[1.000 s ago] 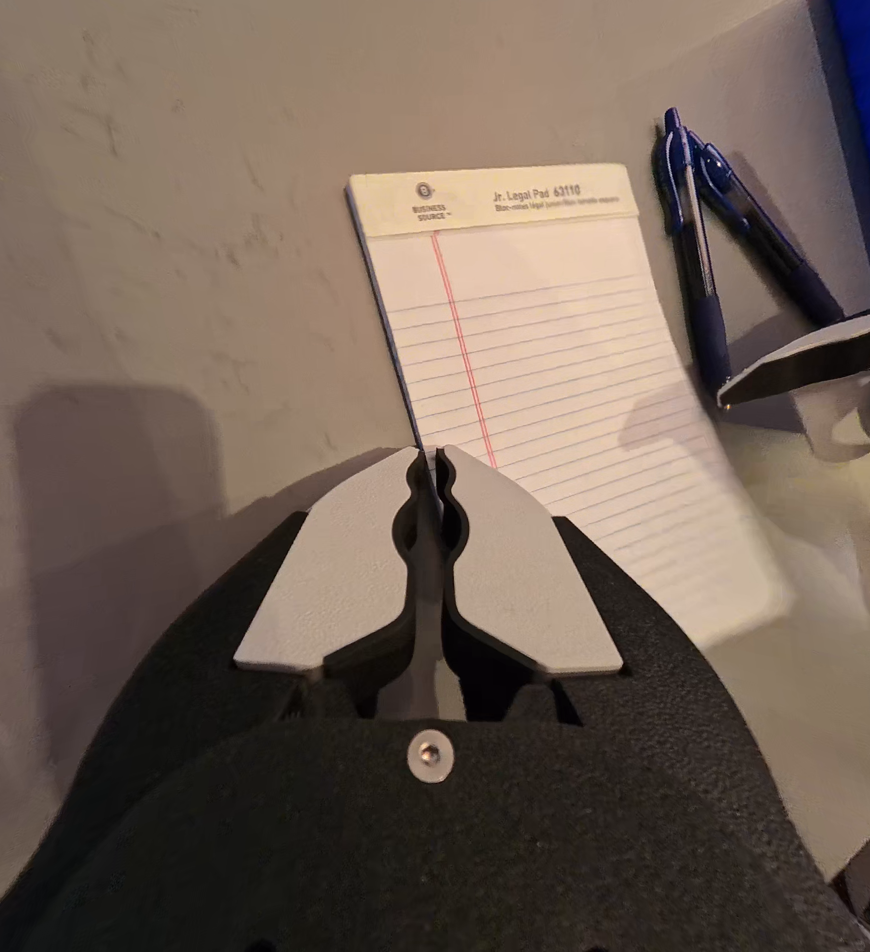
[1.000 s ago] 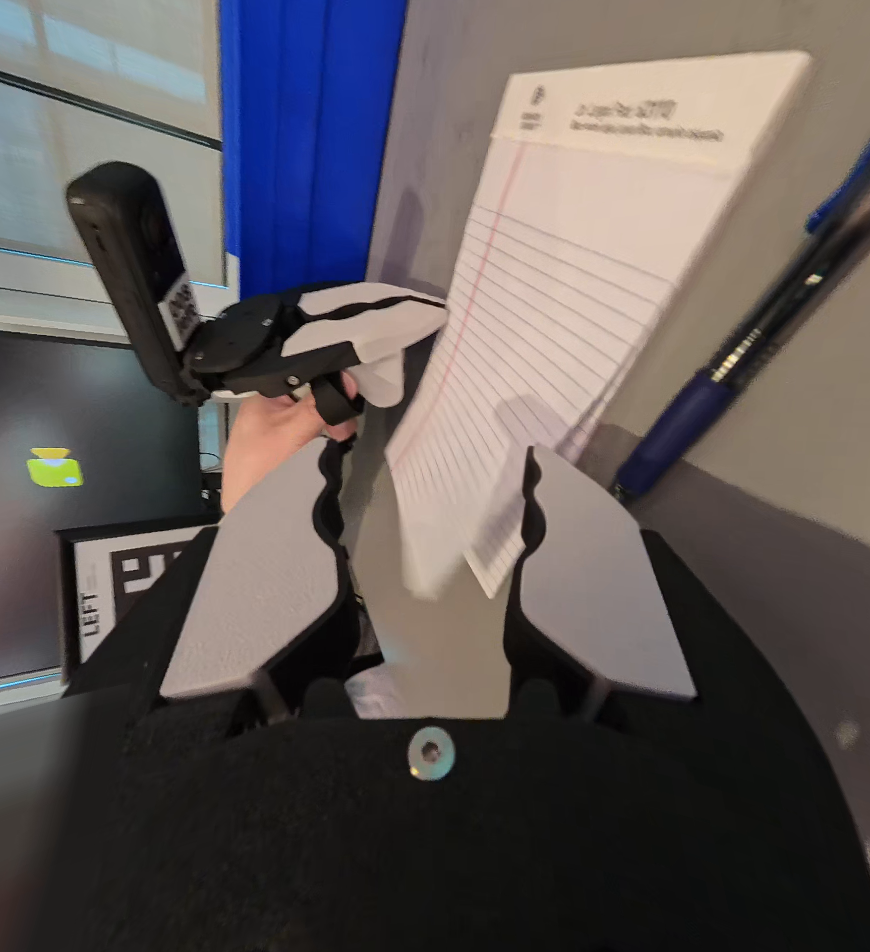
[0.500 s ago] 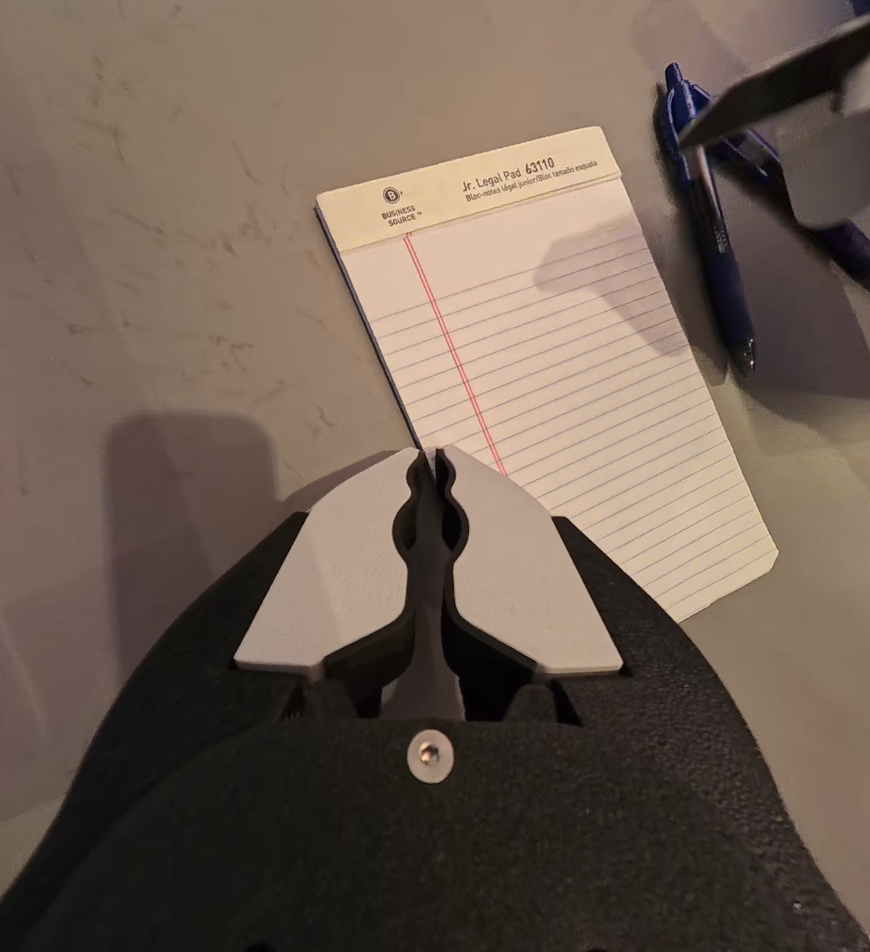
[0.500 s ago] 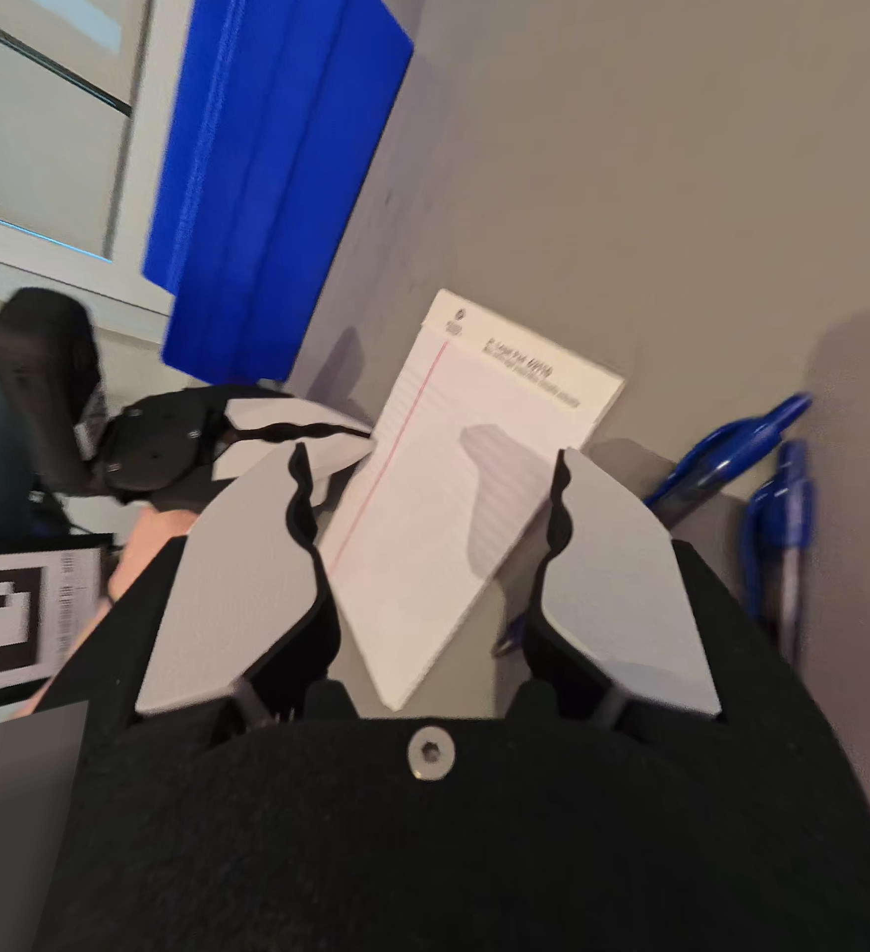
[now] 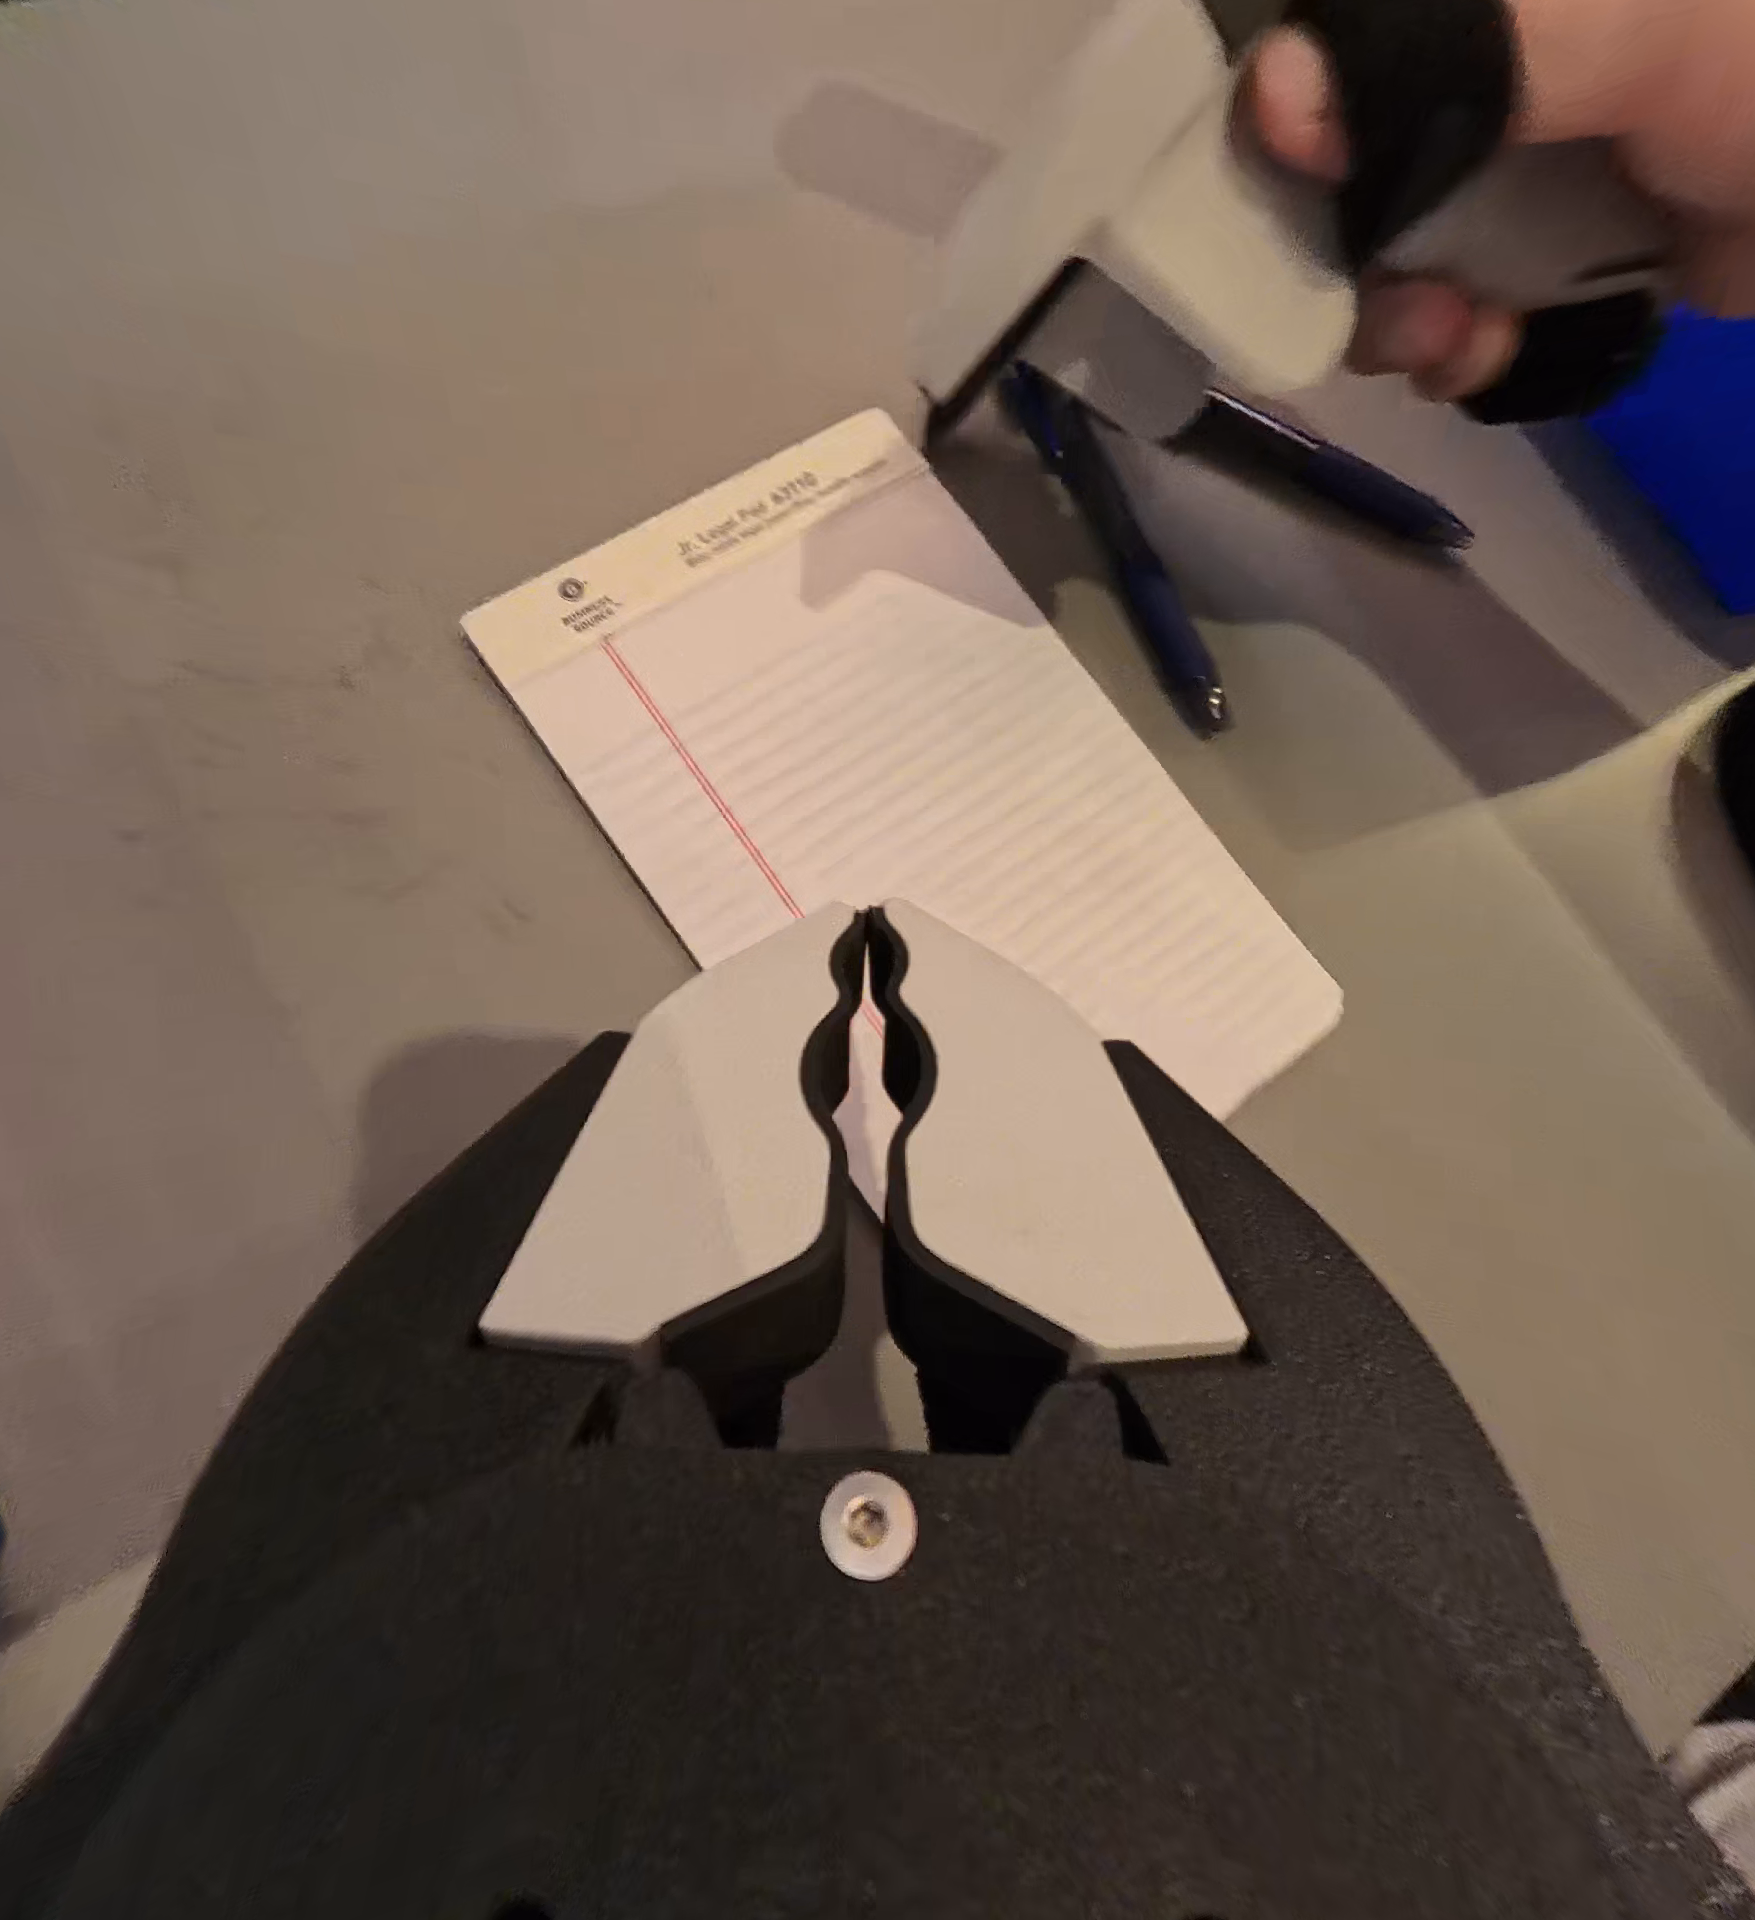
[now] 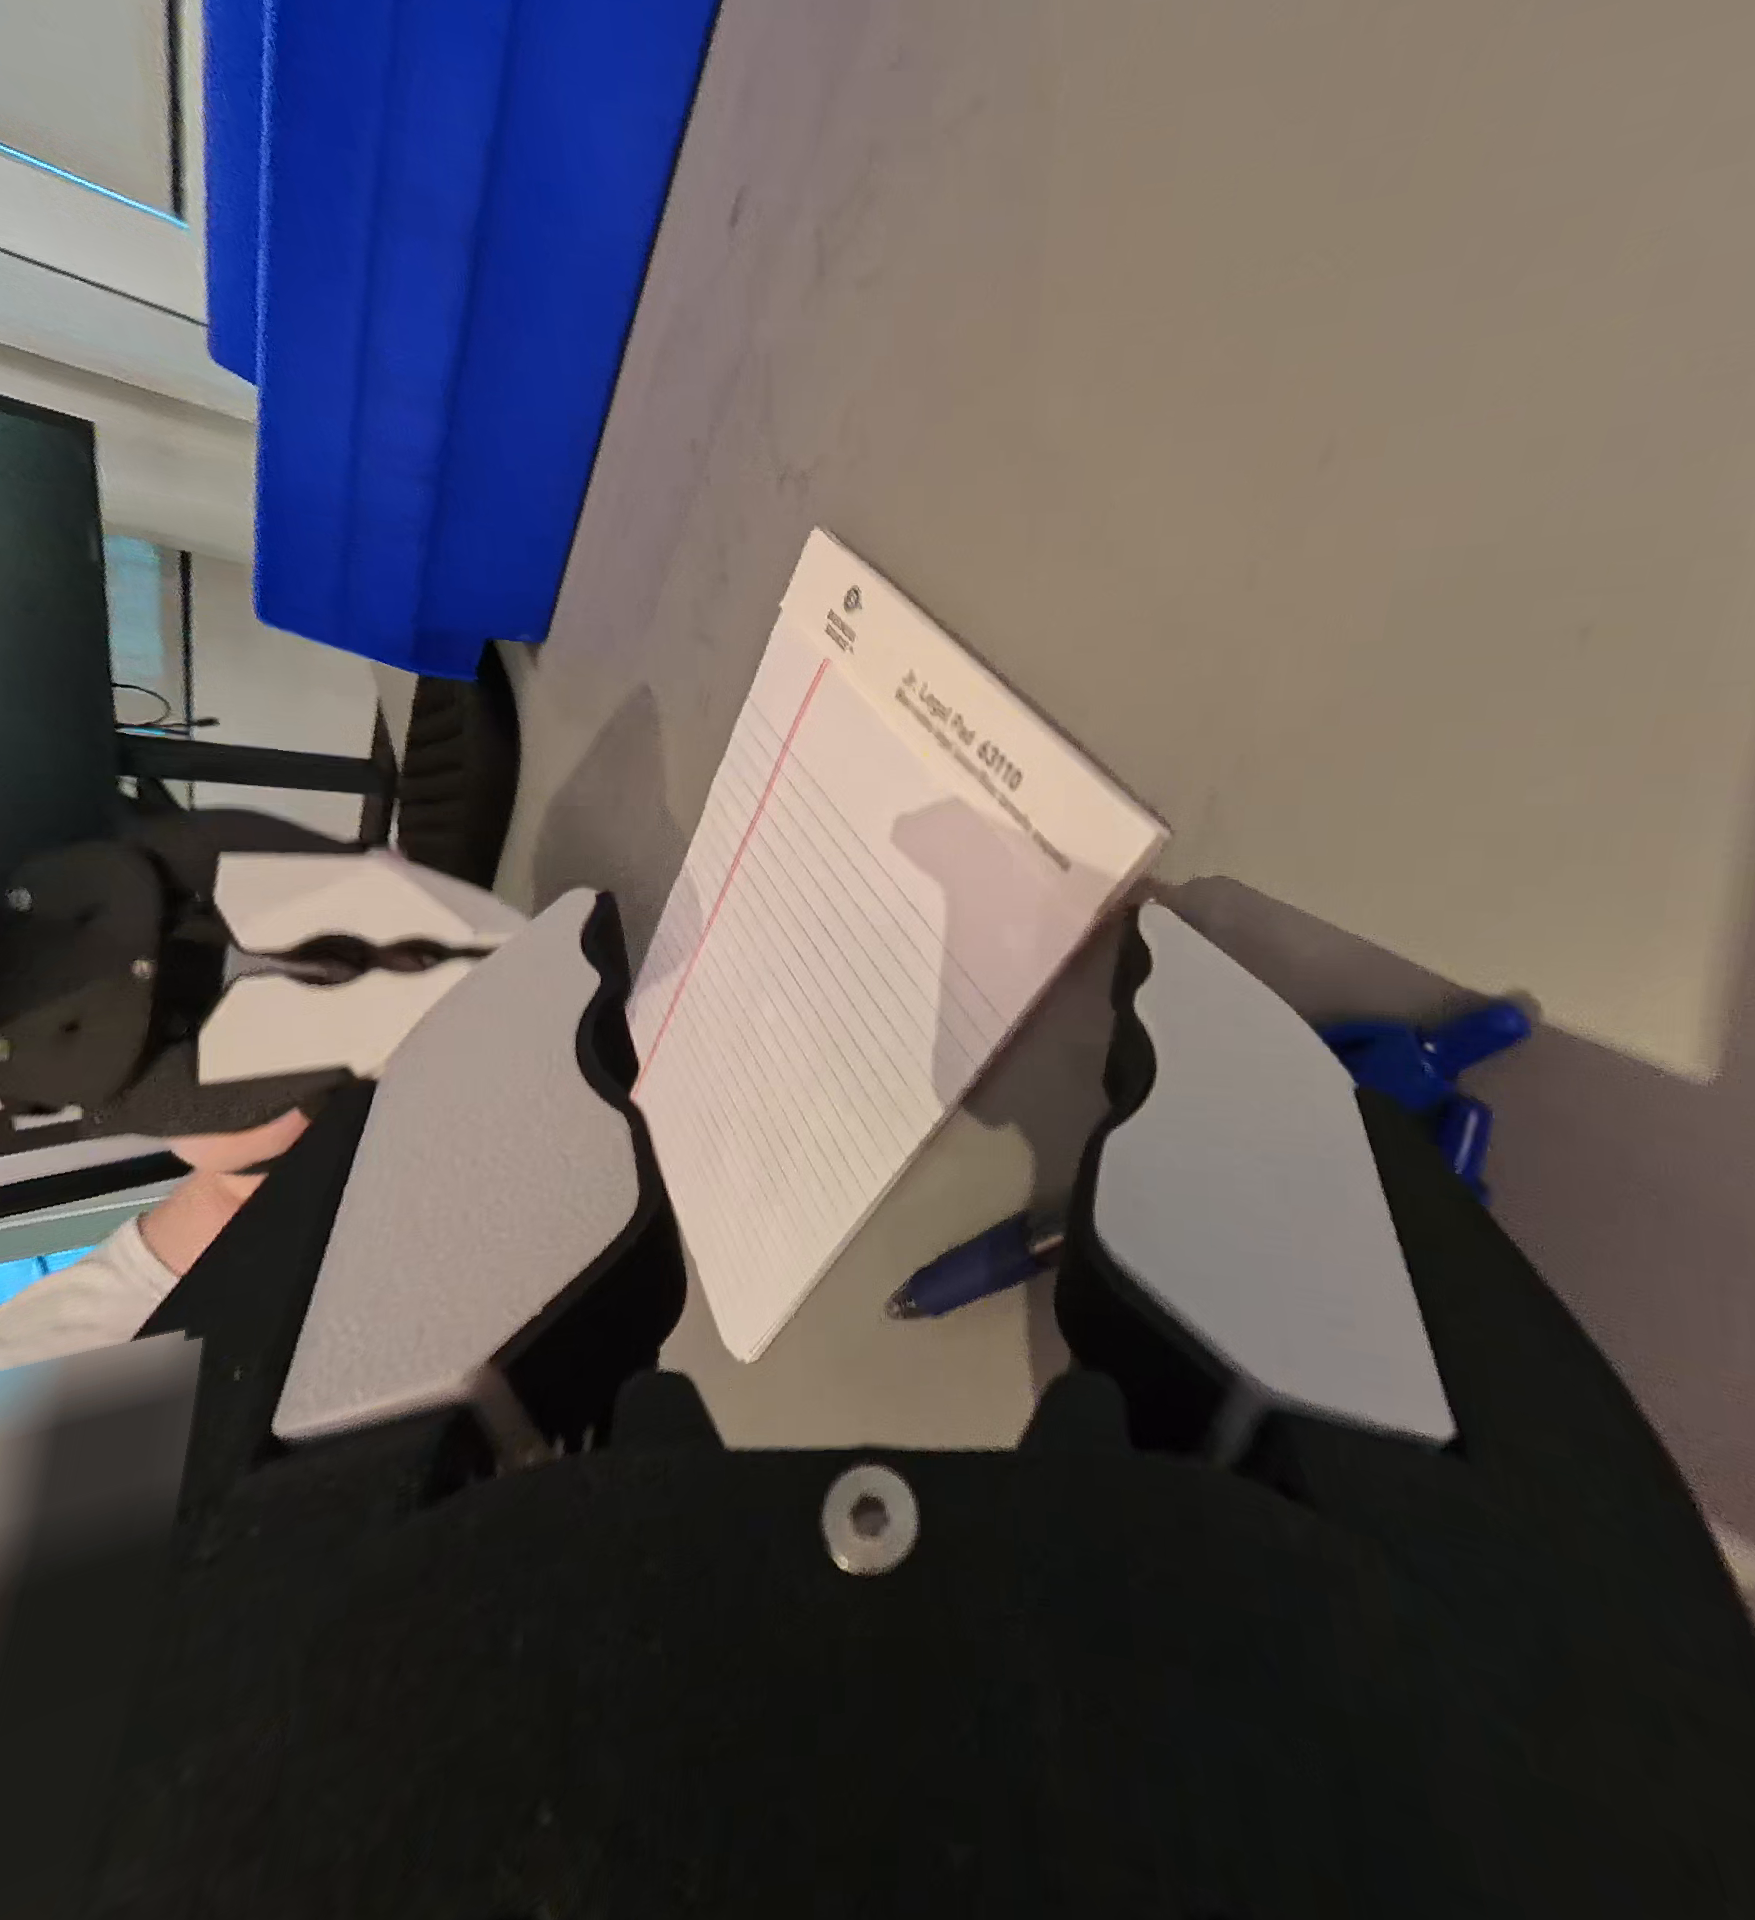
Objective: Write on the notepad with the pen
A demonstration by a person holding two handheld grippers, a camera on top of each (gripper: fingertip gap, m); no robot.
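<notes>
Closest in the left wrist view, the left claw [image 5: 868, 914] is clenched, its two pale fingers pressed tip to tip with nothing between them. It hangs over the near left corner of the notepad [image 5: 914, 790], which lies flat on the grey worktop [image 5: 229, 727]. The pad is white and lined, with a red margin line down its left side and a cream band across the far end that carries printed writing. The page looks blank.

Just past the pad's right edge lie two dark blue pens: the nearer pen [image 5: 1133, 582] runs roughly alongside the pad with its tip toward the viewer, and the second pen [image 5: 1340, 478] angles away to the right, their far ends close together. Above those far ends the right claw [image 5: 1060, 374], badly blurred, hovers, with a person's hand [image 5: 1538, 156] wrapped round its grip farther back.

In the right wrist view, the right claw [image 6: 868, 914] is released, fingers spread wide and empty. Between them shows the notepad [image 6: 873, 987], and by the right finger pokes the tip of one pen [image 6: 977, 1262]; more blue pen parts [image 6: 1424, 1049] show past that finger. To the left sits the left claw [image 6: 364, 951], fingers shut. Farther back hangs a blue drape [image 6: 416, 312], beside a dark monitor [image 6: 0, 623].
</notes>
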